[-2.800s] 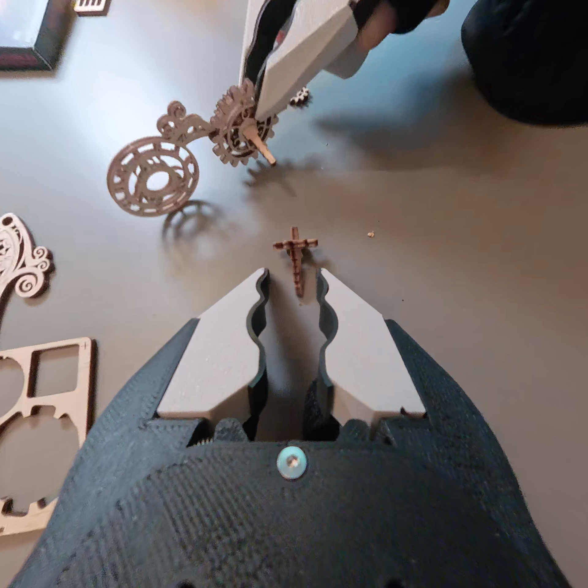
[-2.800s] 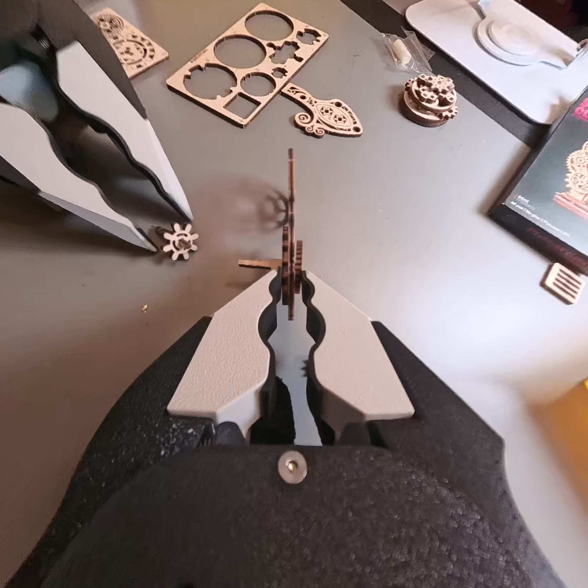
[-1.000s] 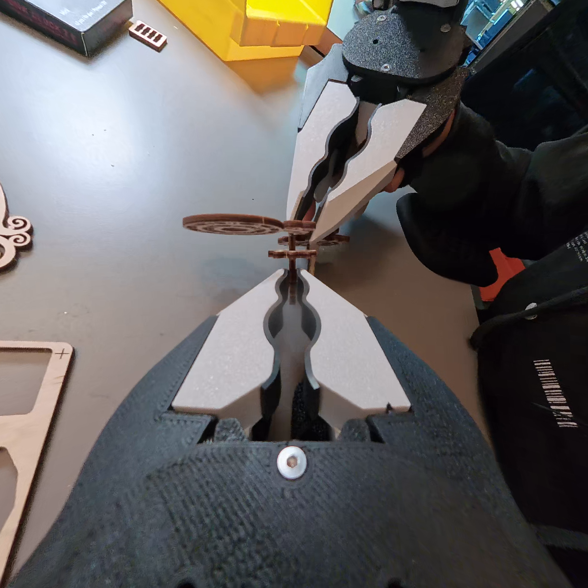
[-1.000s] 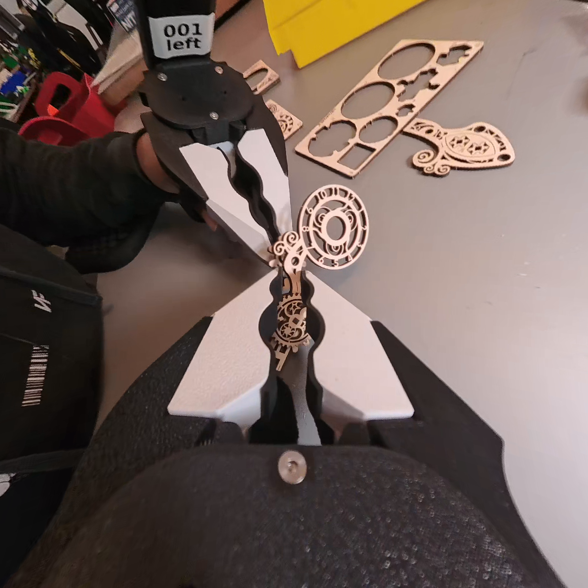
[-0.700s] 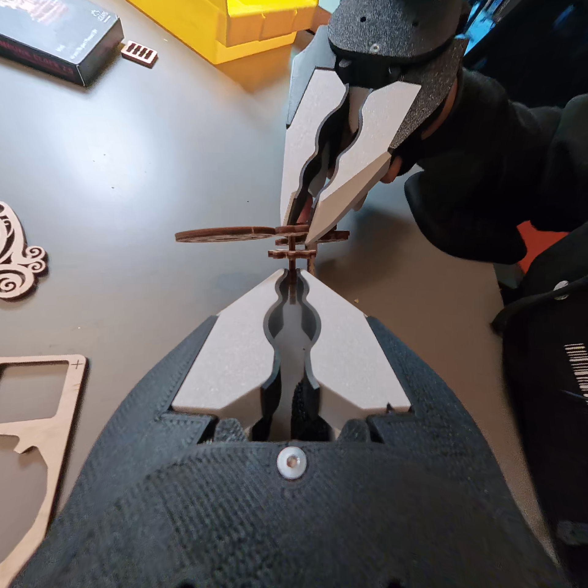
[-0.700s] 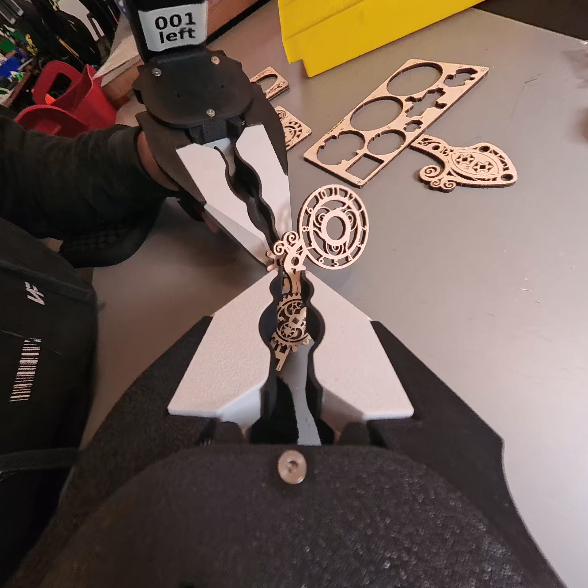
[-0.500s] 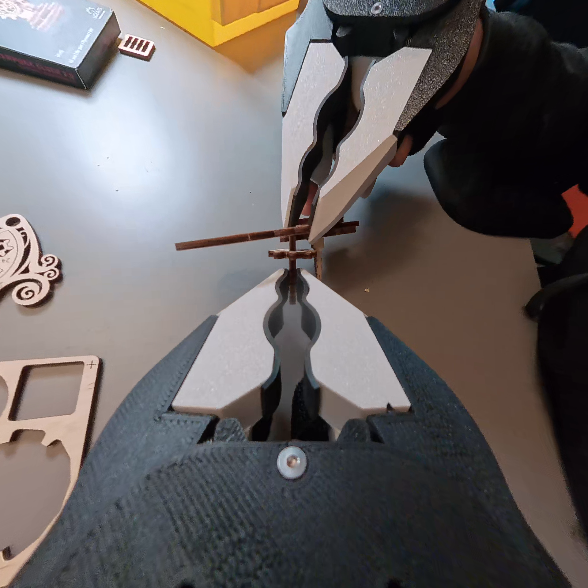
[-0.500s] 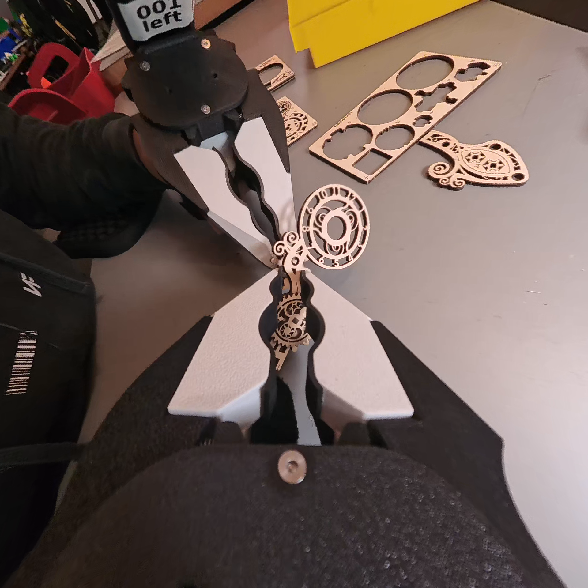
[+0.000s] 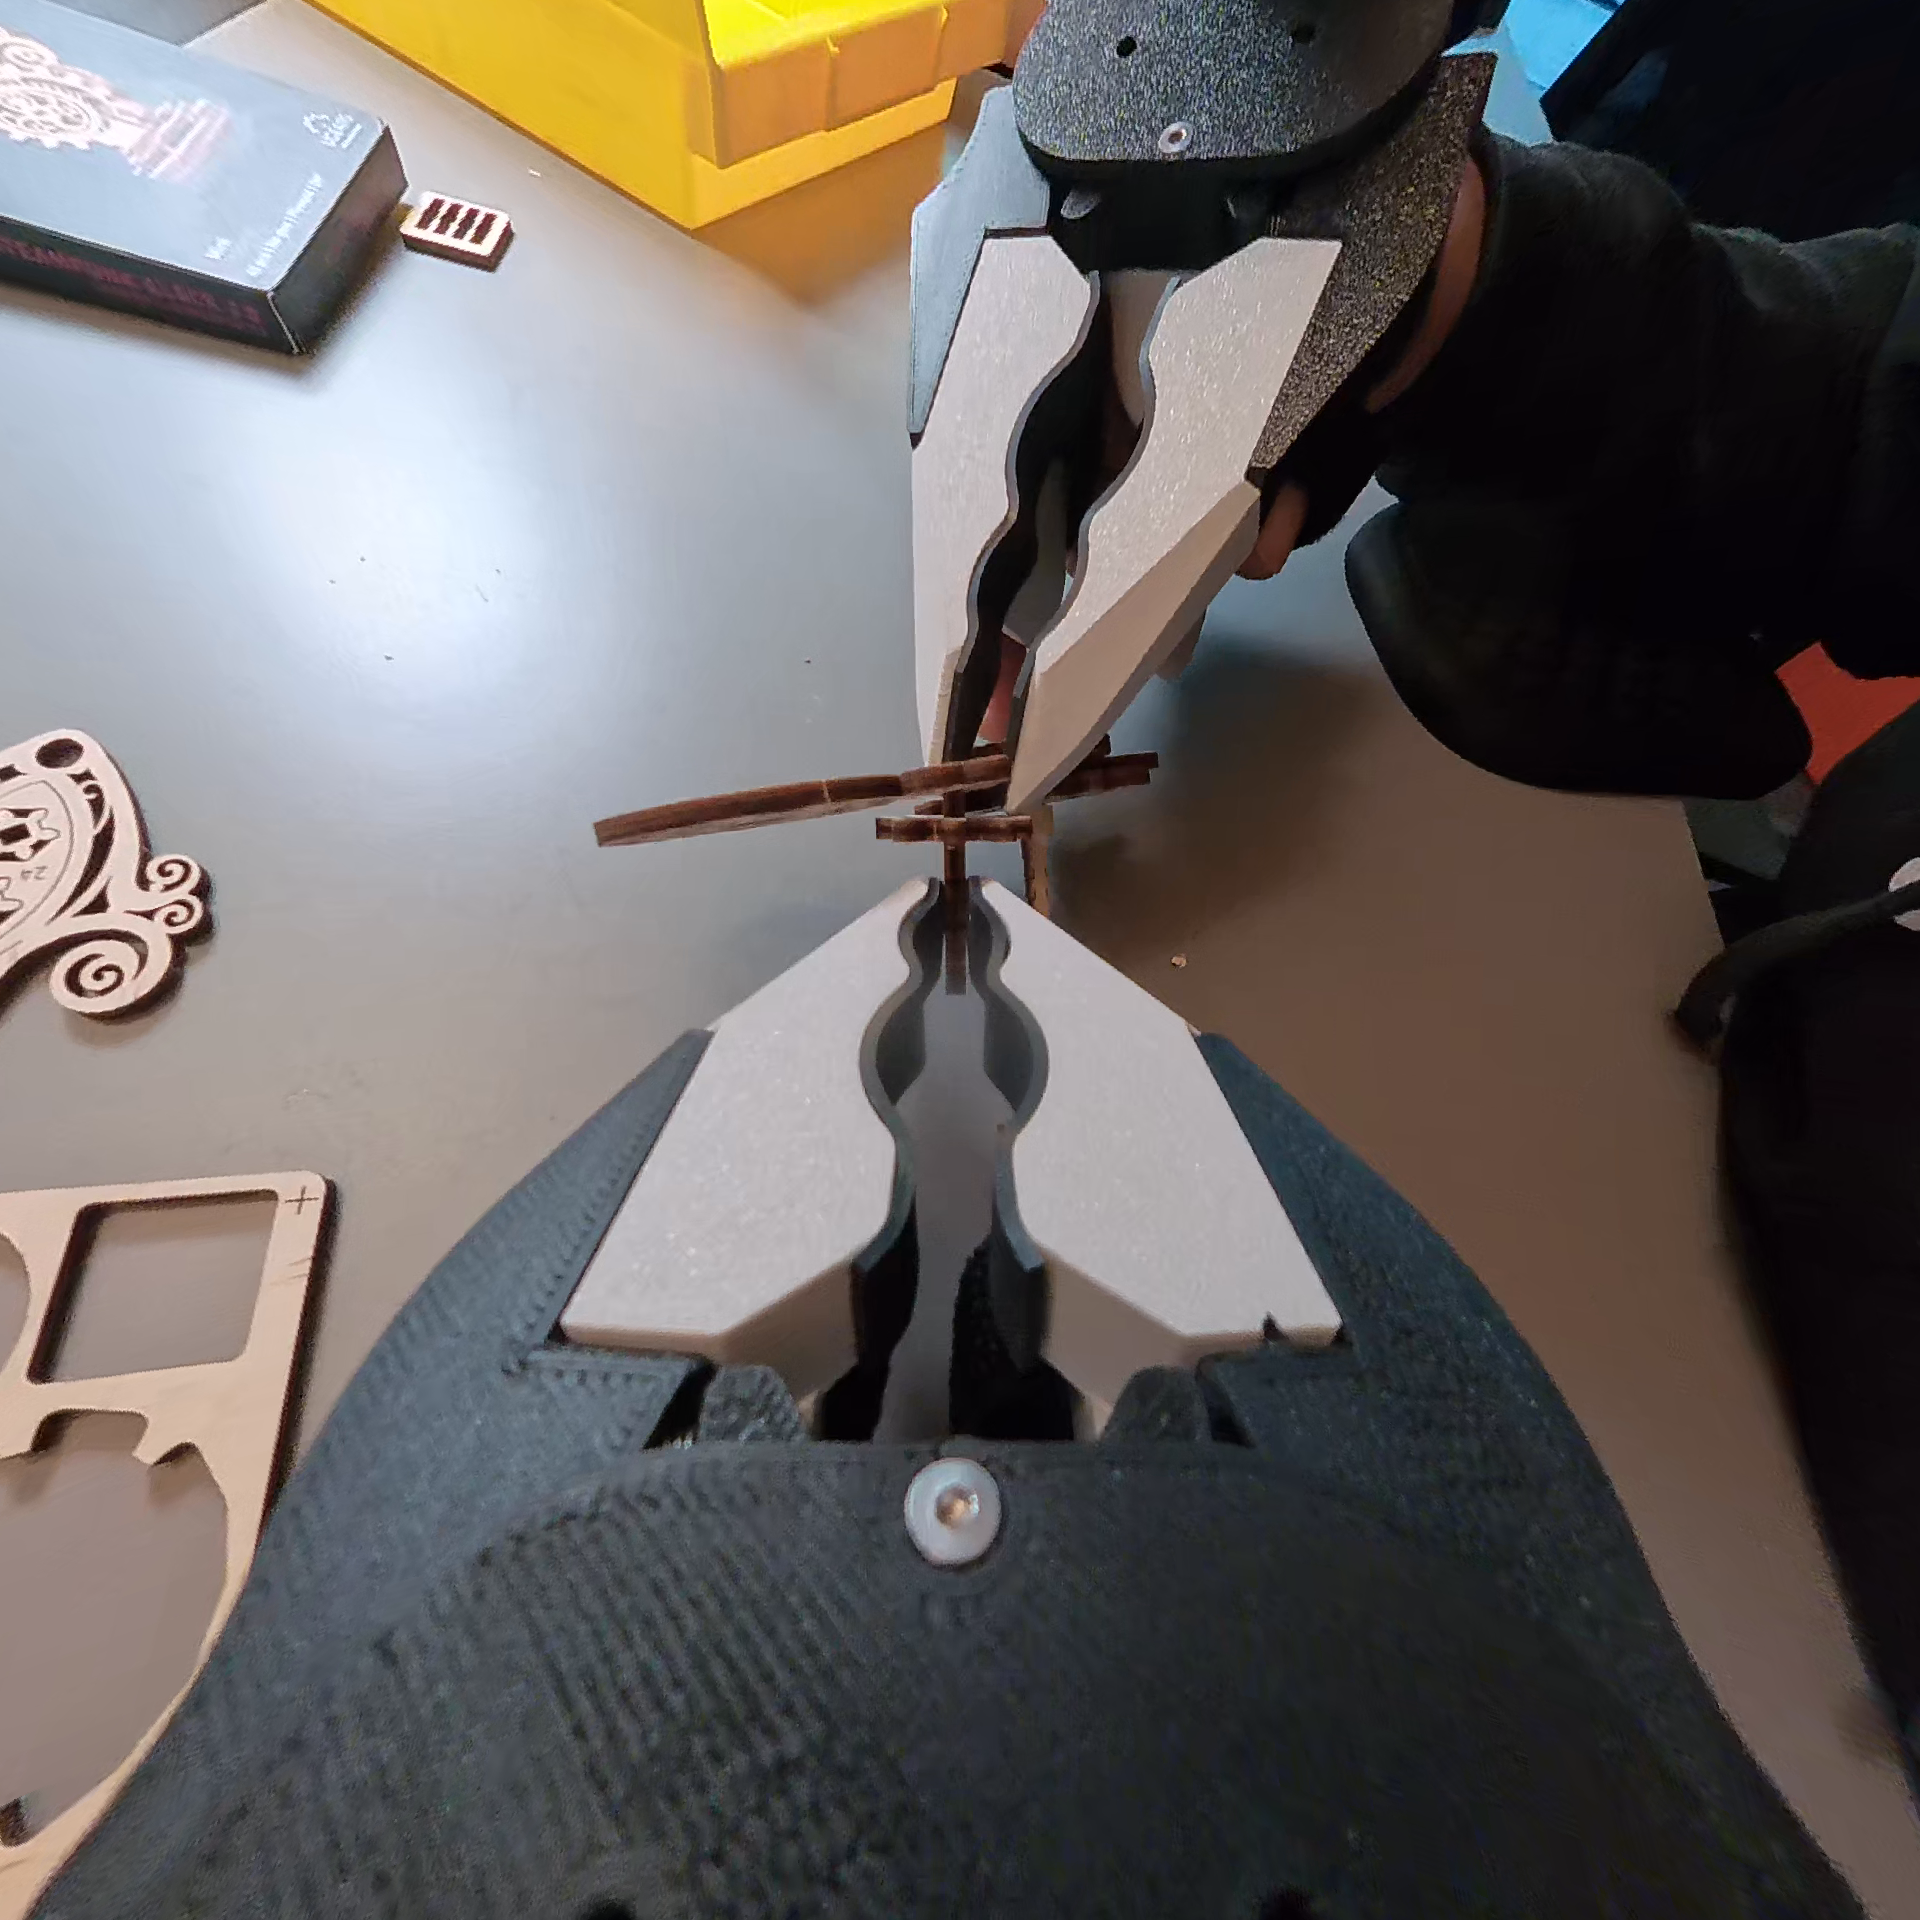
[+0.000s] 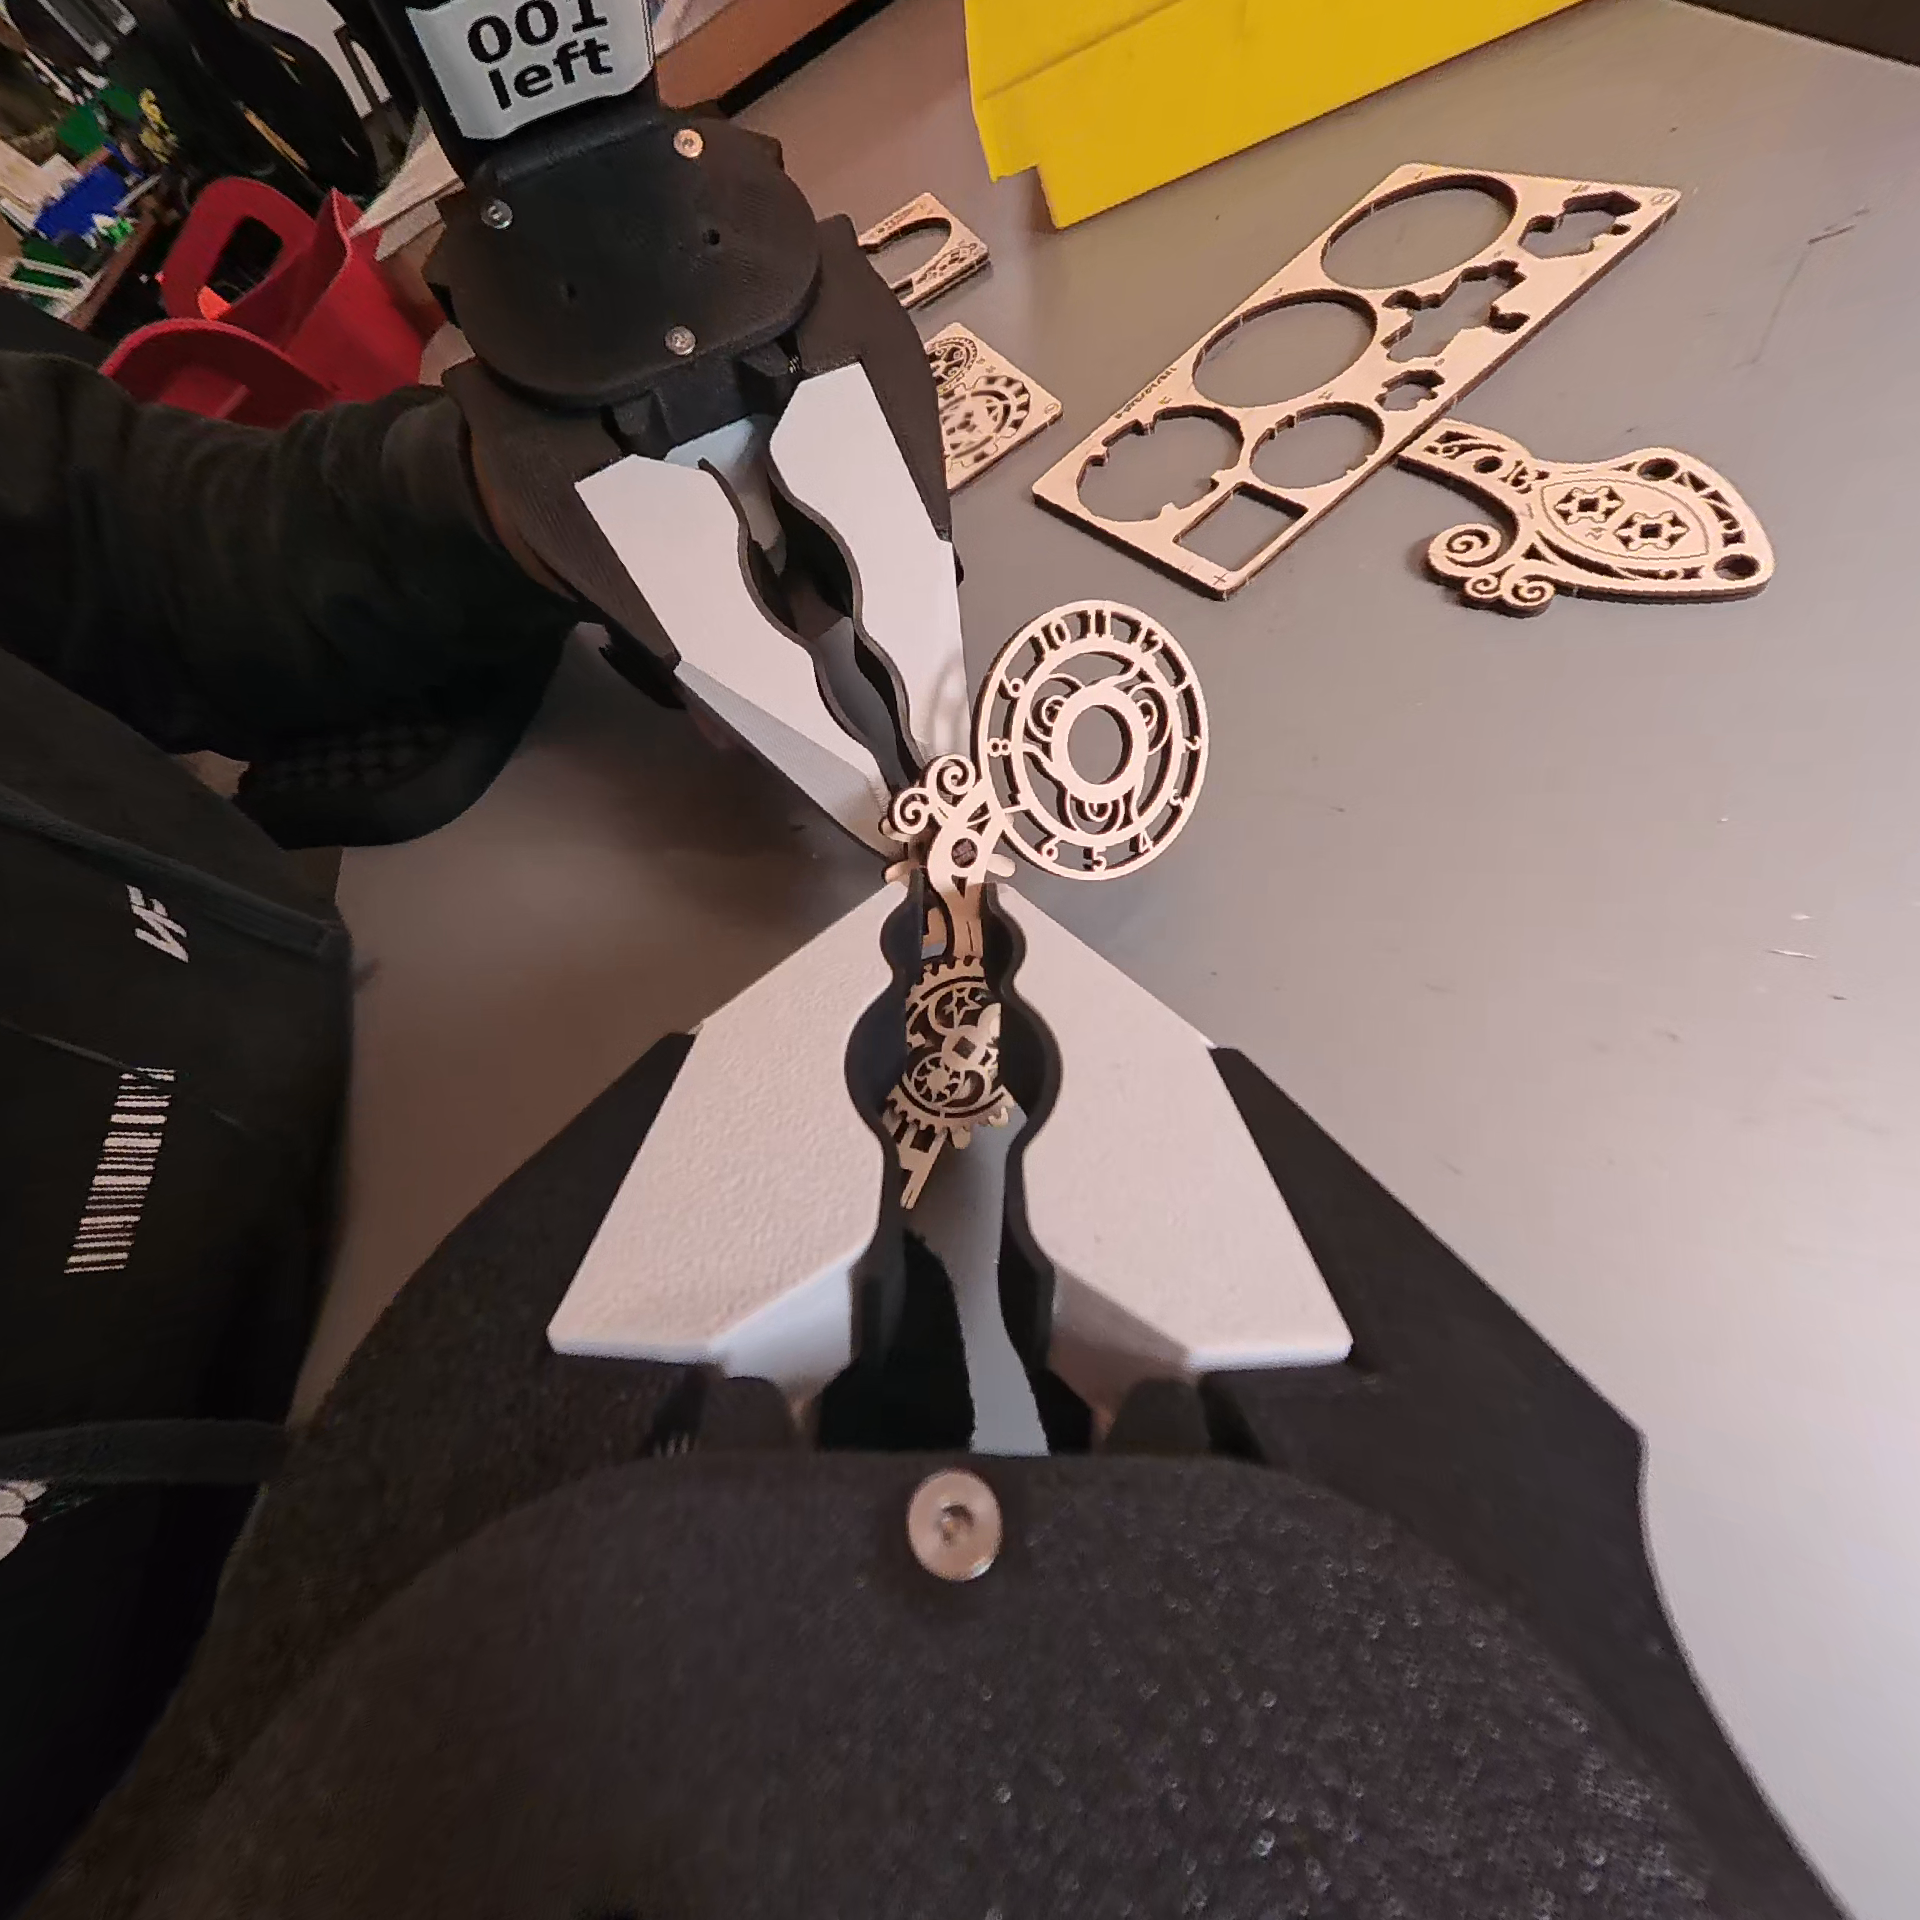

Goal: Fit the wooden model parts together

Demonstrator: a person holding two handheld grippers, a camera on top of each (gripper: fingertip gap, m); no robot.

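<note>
My left gripper (image 9: 951, 883) is shut on a small dark wooden axle with a cross gear (image 9: 951, 831) and holds it above the grey table. The axle's tip meets the wooden clock assembly (image 9: 790, 816), seen edge-on here. My right gripper (image 10: 951, 904) is shut on that assembly's stem. Its round dial (image 10: 1091, 743) sticks out past the fingertips and a gear (image 10: 951, 1060) sits between the fingers. The right gripper (image 9: 987, 769) comes down from above in the left wrist view. The left gripper (image 10: 894, 790) comes in from the upper left in the right wrist view, touching the assembly's scroll.
On the table lie a cut-out wooden sheet (image 10: 1351, 374), an ornate teardrop piece (image 10: 1600, 530), two small part sheets (image 10: 977, 405), a black box (image 9: 177, 177), a small slotted piece (image 9: 457, 223) and a yellow bin (image 9: 790, 83). A person's dark sleeves hold both grippers. The tips of both grippers are at nearly the same place. The ornate teardrop piece (image 10: 1600, 530) is about 15 centimetres from both grippers' fingertips.
The left gripper closed on the axle that lay on the table and lifted it to the assembly. In the last second both grippers stayed joined, and the dial tilted to edge-on.
</note>
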